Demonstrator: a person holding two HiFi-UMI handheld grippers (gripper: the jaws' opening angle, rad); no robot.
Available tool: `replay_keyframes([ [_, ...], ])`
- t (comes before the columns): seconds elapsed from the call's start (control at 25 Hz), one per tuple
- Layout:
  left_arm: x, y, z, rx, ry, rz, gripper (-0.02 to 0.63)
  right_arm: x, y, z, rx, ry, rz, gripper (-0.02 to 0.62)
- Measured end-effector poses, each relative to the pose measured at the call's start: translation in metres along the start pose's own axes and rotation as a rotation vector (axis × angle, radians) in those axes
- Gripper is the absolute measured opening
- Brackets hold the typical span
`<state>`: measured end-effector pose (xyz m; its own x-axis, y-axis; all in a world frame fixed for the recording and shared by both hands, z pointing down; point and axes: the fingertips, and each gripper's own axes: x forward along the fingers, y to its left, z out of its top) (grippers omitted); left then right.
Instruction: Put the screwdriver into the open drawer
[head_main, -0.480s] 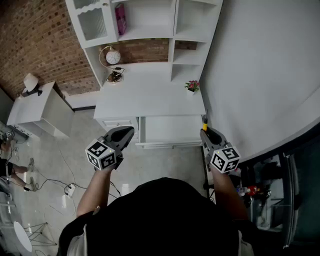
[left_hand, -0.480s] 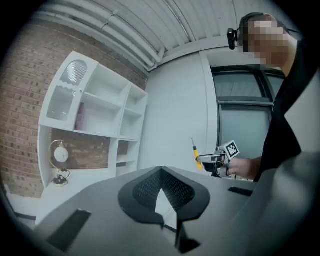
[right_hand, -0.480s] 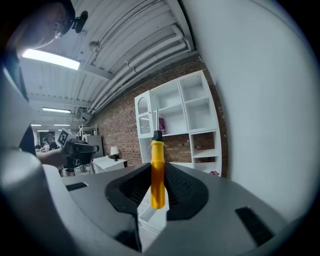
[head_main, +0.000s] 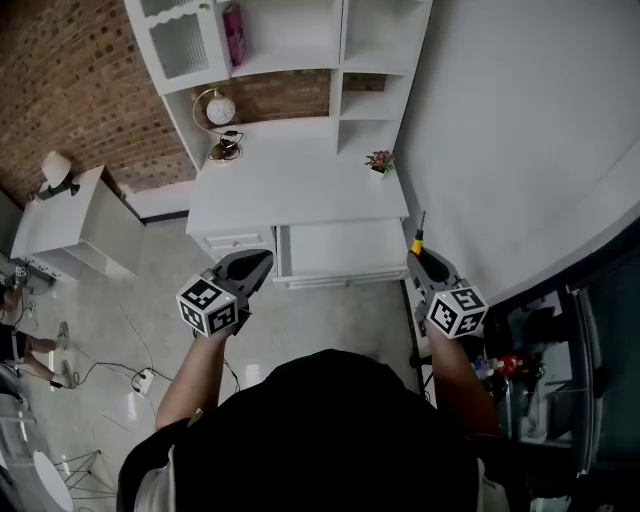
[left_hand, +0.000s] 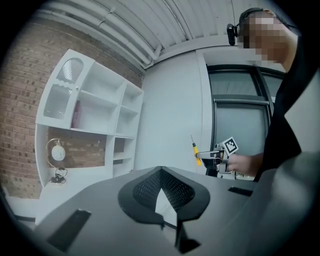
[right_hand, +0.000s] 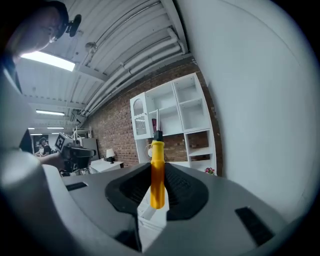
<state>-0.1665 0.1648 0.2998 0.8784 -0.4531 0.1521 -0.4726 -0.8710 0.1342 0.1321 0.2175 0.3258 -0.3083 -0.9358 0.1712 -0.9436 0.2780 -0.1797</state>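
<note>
Half done, roughly: holding screwdriver (head_main: 417, 238), clamped by its yellow handle in right gripper (head_main: 416, 256), just right of open drawer (head_main: 340, 250). Left gripper (head_main: 262, 258) closed together, empty. Next: shift left over drawer, lower, release.

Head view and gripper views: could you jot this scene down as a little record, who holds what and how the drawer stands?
Screwdriver: yellow handle, upright, clamped in the right gripper
Left gripper: fingers together, nothing held
Drawer: pulled open under the desk top, looks empty
Screwdriver's place: just off the drawer's right end, not yet inside
On the desk: clock, flower pot
</note>
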Motion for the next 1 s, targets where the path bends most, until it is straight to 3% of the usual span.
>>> replay_keyframes([
  [0.56, -0.016, -0.003, -0.013, -0.013, 0.019, 0.0, 0.015, -0.001, 0.01, -0.003, -0.002, 0.003, -0.002, 0.087],
  [1.0, -0.012, 0.012, -0.017, -0.007, 0.048, 0.048, 0.015, 0.019, -0.005, -0.014, 0.006, 0.011, 0.024, 0.087],
])
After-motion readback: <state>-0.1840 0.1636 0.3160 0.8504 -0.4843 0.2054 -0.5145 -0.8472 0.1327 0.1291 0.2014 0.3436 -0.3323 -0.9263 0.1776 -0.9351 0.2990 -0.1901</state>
